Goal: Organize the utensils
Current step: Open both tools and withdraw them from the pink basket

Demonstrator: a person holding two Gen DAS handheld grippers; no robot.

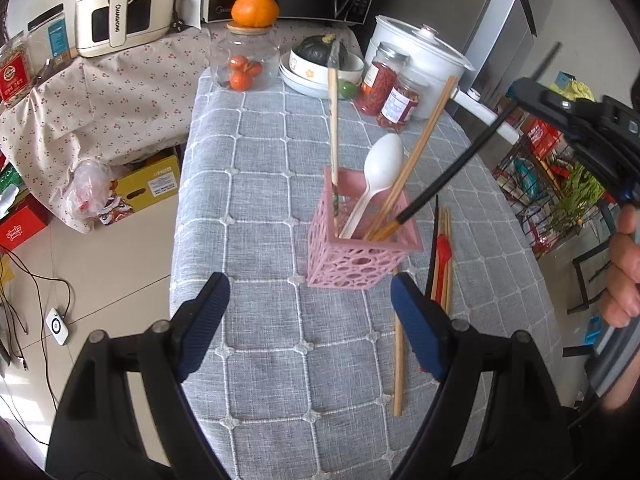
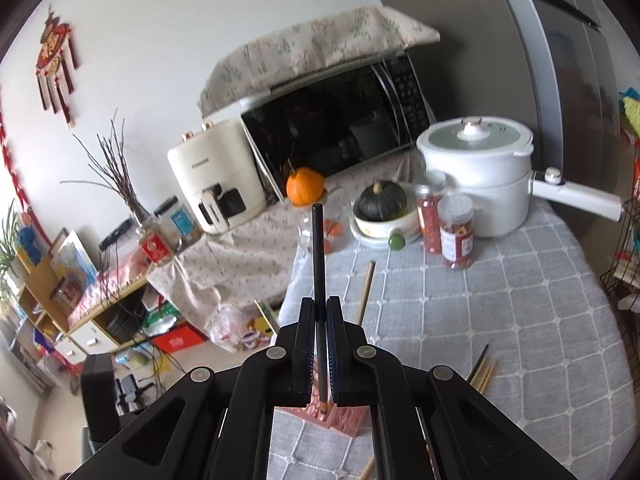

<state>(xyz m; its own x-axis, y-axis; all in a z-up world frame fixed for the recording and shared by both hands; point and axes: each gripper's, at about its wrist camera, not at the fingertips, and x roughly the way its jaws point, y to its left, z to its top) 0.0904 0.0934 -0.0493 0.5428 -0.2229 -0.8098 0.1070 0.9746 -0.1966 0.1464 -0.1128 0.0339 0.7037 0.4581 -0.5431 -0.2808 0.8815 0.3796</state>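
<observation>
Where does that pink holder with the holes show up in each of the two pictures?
Left wrist view: the pink holder stands right of centre on the grey checked cloth, with chopsticks and a white spoon inside.
Right wrist view: only its rim peeks out at the bottom centre, beneath the right hand-held gripper.
Shared landmark: the white pot at the table's far end.

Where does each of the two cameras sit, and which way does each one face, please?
Left wrist: on the left claw, open, looking down at the pink holder on the grey tablecloth; the right hand shows at the edge.
Right wrist: on the right claw, shut on a black chopstick, facing across the table toward the microwave.
Shared: holder, chopstick, white pot, orange.
</observation>
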